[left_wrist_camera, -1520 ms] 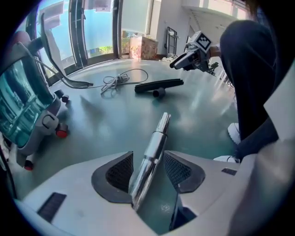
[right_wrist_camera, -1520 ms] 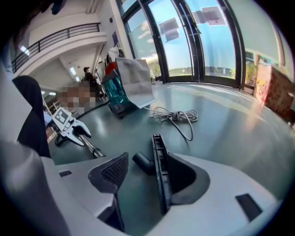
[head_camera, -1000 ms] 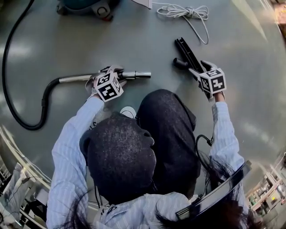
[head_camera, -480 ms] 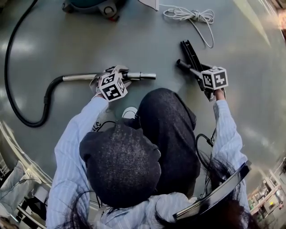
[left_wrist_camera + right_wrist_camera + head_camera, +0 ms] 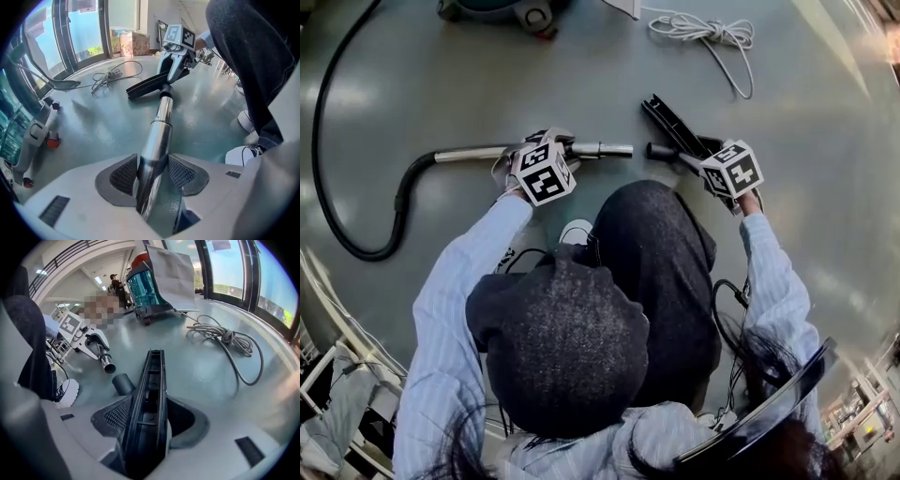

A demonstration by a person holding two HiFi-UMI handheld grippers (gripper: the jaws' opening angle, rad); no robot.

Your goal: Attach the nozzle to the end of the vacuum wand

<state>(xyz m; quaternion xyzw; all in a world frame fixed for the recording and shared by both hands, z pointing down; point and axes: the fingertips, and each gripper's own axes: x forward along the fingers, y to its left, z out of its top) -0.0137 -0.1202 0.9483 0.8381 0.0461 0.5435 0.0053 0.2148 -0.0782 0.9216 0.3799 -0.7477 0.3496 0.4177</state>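
Observation:
The metal vacuum wand (image 5: 600, 148) lies across the floor, and my left gripper (image 5: 553, 148) is shut on it a little behind its open end. In the left gripper view the wand (image 5: 159, 122) runs out from between the pads of that gripper (image 5: 153, 161) toward the nozzle (image 5: 147, 86). The black floor nozzle (image 5: 670, 120) sits between the jaws of my right gripper (image 5: 698, 155), which are closing on it. The nozzle's round socket (image 5: 123, 383) faces the wand's end (image 5: 108, 365) across a small gap. The nozzle (image 5: 150, 394) fills the jaws of the right gripper (image 5: 150, 404).
The teal vacuum body (image 5: 497, 9) stands at the far edge, with its black hose (image 5: 337, 187) looping left. A coiled white cord (image 5: 703, 28) lies beyond the nozzle. The person's knee (image 5: 647, 253) and a white shoe (image 5: 248, 119) are close by the wand.
My right gripper has swung the nozzle leftward, and its socket is now near the wand's end. The left gripper and the wand have barely moved.

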